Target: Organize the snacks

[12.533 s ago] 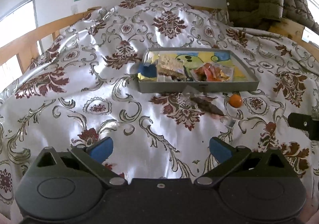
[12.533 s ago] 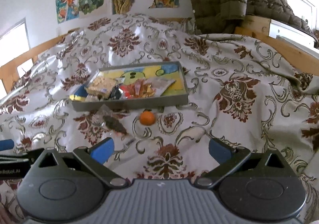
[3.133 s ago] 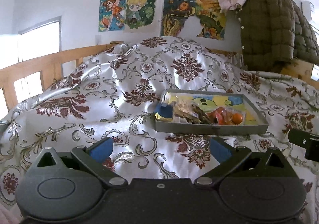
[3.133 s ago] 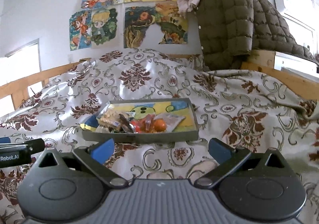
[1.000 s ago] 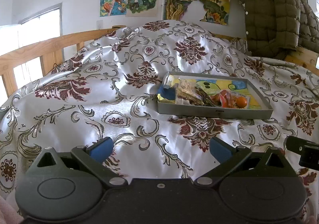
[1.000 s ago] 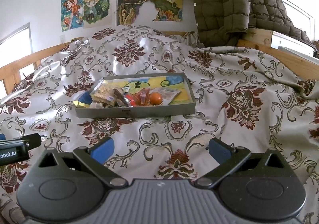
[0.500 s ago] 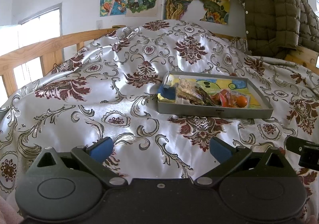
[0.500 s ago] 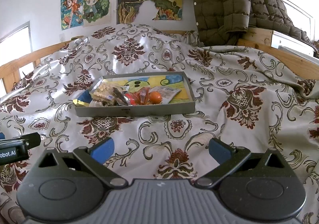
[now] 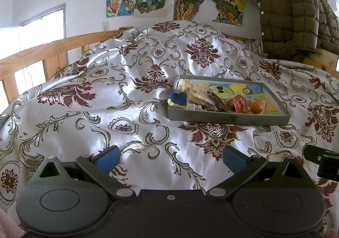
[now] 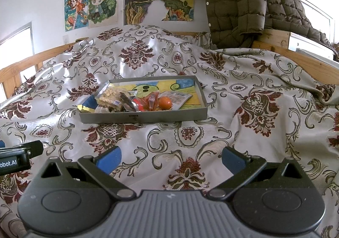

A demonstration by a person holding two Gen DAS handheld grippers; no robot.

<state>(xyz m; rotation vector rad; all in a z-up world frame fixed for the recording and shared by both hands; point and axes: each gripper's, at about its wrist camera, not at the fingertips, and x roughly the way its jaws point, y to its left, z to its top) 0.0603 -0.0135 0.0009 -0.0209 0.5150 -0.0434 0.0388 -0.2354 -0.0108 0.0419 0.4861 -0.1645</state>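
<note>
Left wrist view: left gripper (image 9: pixel 169 158) spread wide, empty — snacks (image 9: pixel 214 100) all inside tray (image 9: pixel 228 119) at two o'clock.

Right wrist view: right gripper (image 10: pixel 170 158) likewise released; tray at eleven o'clock, bedspread (image 10: pixel 243 132) bare of strays — seemingly finished.

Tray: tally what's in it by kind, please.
Orange: 1
Clear packs: 2, puffed rice and dark snack
Red-orange pack: 1
Flat printed sachet: 1
Blue-gold pack: 1
Total in tray: 6
</note>
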